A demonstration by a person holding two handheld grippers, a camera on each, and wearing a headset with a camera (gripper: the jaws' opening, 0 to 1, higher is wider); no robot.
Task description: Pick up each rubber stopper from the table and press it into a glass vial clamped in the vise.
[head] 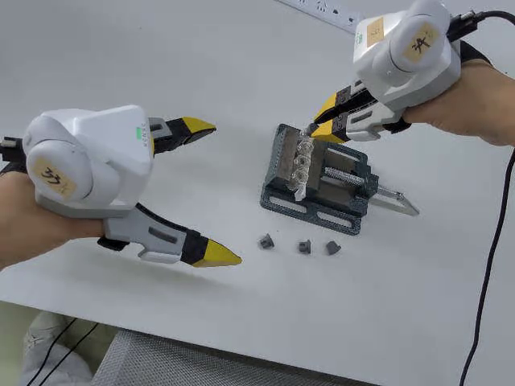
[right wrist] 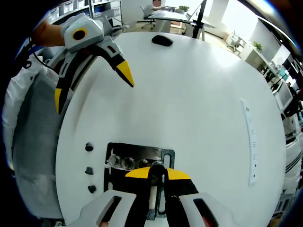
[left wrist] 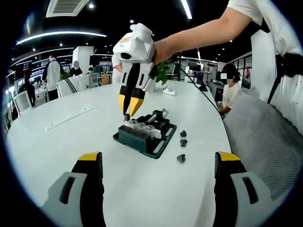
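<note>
A dark vise [head: 322, 191] [left wrist: 161, 137] [right wrist: 165, 155] clamps a row of glass vials [head: 302, 165] [left wrist: 141, 126] [right wrist: 120, 162]. My right gripper [head: 316, 126] [right wrist: 158, 174] hangs over the far end of the row, shut on a dark rubber stopper [right wrist: 157, 170]; it also appears in the left gripper view as the right gripper [left wrist: 129, 108]. Three loose stoppers lie in a line on the table in front of the vise: [head: 265, 240], [head: 304, 247], [head: 332, 248]; also stoppers [left wrist: 183, 134] [right wrist: 89, 147]. My left gripper [head: 216, 193] [left wrist: 158, 163] is open and holds nothing, left of the vise.
The white table [head: 201, 64] runs wide around the vise. The vise's screw handle [head: 396, 199] sticks out to the right. A power strip [head: 322, 10] lies at the far edge. The table's near edge [head: 241, 354] is close below the stoppers.
</note>
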